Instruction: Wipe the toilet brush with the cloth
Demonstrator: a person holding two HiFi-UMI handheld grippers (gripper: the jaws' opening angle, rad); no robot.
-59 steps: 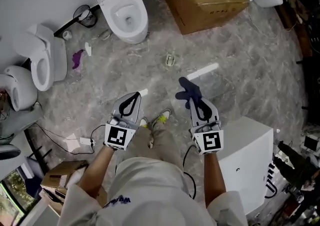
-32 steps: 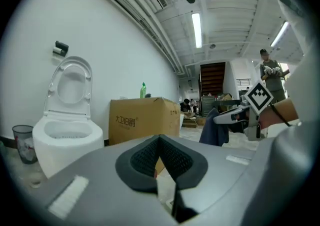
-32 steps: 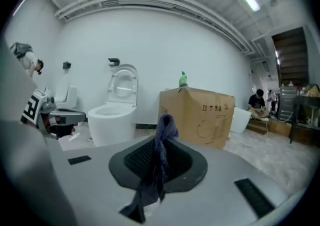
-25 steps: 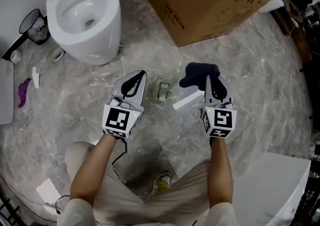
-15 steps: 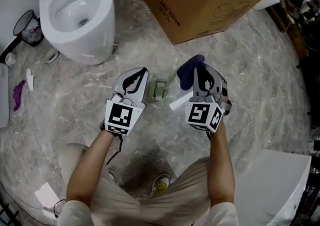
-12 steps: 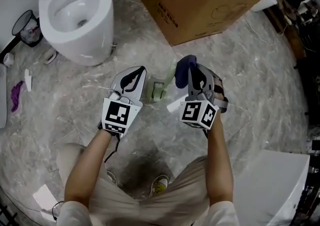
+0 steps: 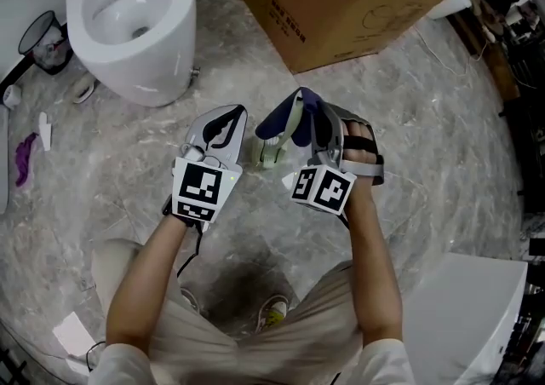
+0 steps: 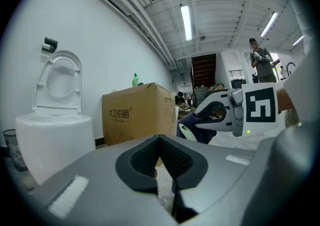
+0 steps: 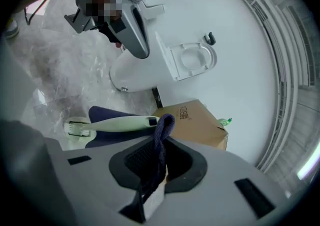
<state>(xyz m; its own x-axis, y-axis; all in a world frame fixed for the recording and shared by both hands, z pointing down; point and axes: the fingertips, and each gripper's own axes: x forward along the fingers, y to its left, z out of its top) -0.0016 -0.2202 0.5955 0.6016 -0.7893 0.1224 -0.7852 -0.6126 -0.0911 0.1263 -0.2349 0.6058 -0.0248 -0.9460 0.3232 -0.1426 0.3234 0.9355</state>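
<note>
The toilet brush (image 7: 271, 152) is pale green, with its head low between my two grippers and its handle slanting up to the right. A dark blue cloth (image 7: 274, 122) is clamped in my right gripper (image 7: 300, 111), which is shut on it and rolled onto its side. In the right gripper view the cloth (image 9: 161, 140) loops out of the jaws and lies against the end of the brush (image 9: 115, 124) handle. Whether the brush rests on the floor I cannot tell. My left gripper (image 7: 223, 122) is just left of the brush head, shut with nothing in it.
A white toilet (image 7: 136, 25) stands open at the far left, with a small bin (image 7: 47, 43) beside it. A large cardboard box (image 7: 341, 0) sits ahead on the marble floor. A white cabinet (image 7: 477, 315) is at the near right, and the person's legs are below the grippers.
My right gripper has rolled onto its side and slid left and down, bringing the cloth onto the brush handle. The left gripper has stayed almost where it was.
</note>
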